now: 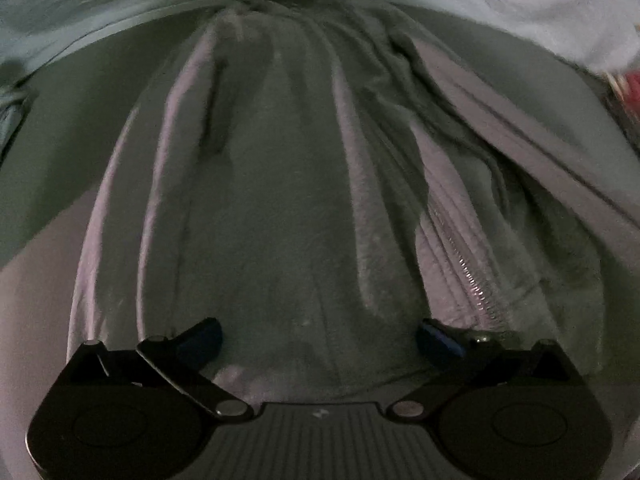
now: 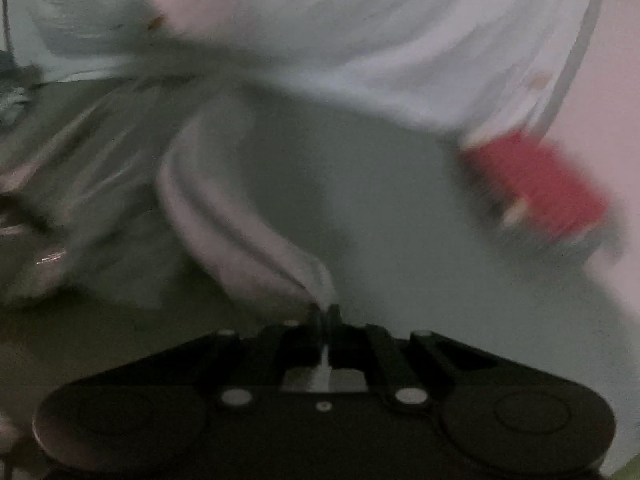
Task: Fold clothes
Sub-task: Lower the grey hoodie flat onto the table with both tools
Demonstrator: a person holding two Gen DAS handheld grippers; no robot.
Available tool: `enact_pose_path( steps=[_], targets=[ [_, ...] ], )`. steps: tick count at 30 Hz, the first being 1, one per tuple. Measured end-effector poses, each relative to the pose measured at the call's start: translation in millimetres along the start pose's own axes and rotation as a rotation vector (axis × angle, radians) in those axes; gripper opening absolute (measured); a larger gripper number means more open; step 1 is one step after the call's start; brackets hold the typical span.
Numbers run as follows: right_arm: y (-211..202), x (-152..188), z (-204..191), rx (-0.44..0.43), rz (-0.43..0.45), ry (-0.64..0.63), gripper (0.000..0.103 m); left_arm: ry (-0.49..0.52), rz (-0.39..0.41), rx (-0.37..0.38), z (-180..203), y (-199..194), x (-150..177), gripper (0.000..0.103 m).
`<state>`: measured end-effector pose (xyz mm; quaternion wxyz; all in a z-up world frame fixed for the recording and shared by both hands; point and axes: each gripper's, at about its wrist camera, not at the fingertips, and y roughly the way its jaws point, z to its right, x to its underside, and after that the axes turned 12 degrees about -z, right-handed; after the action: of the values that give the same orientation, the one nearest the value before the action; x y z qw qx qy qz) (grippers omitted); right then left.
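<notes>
Left gripper [image 1: 318, 336]: jaws spread wide, blue pads either side of the grey garment [image 1: 280, 200], nothing pinched.
Garment: fills centre frame in long folds; zipper [image 1: 472, 276] at lower right.
Right gripper [image 2: 324, 312]: jaws closed on a garment edge, lower centre.
Surroundings: white cloth [image 2: 380, 40] across top; blurred red object [image 2: 536, 180] at right.

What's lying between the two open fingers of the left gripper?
In the left wrist view, wrinkled grey fabric of the zip-up garment fills the gap between the left gripper's fingers; its zipper runs beside the right finger.
</notes>
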<state>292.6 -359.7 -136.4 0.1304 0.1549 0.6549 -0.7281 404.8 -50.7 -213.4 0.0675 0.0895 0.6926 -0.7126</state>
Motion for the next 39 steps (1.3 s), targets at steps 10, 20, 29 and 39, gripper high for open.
enact_pose_path(
  steps=[10, 20, 29, 39],
  targets=[
    [3, -92, 116, 0.221, 0.188, 0.082, 0.057, 0.006, 0.017, -0.315, -16, -43, 75, 0.103],
    [50, -1, -32, -0.461, -0.123, 0.149, 0.07, -0.05, 0.019, -0.347, -61, -18, 109, 0.096],
    [32, -9, -90, -0.373, -0.127, 0.084, 0.07, 0.109, 0.239, -0.668, -93, -54, 96, 0.004],
    [-9, 7, -105, -0.226, -0.055, 0.16, 0.071, -0.224, 0.445, -0.741, -281, -155, -36, 0.069]
  ],
)
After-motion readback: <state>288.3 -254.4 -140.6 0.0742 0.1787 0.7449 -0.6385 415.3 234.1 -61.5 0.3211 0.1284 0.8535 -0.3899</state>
